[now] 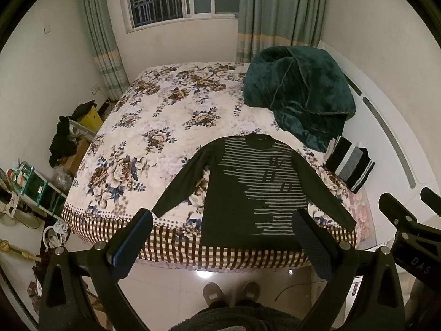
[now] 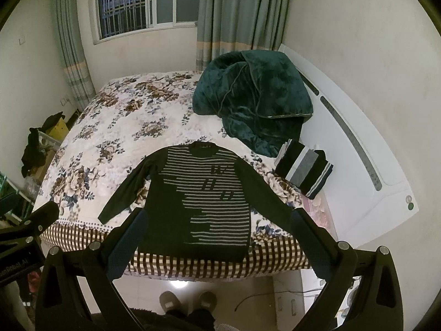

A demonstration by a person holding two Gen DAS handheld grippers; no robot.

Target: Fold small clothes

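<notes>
A dark long-sleeved sweater [image 1: 242, 193] lies face up and spread flat at the near edge of a bed [image 1: 143, 127] covered in a floral quilt, its hem at the checked border, collar pointing to the far side and both sleeves angled outward. Soft, light knit of this kind looks likely to sag and crease wherever it is lifted, so a pinch at a cuff, a shoulder seam or a hem corner seems the surest hold; the flat middle of the body offers no edge to catch. Pale horizontal stripes cross the chest and run down the right half in a stepped pattern, with dark letters set diagonally among them; the left half and sleeves are plain. The left gripper [image 1: 223, 237] and the right gripper [image 2: 217, 237] hover short of the bed's near edge, each with fingers spread wide and holding nothing. A stack of folded clothes [image 1: 350, 165] sits to the right of the sweater, and a rumpled dark green blanket [image 1: 300, 96] is heaped beyond it.
</notes>
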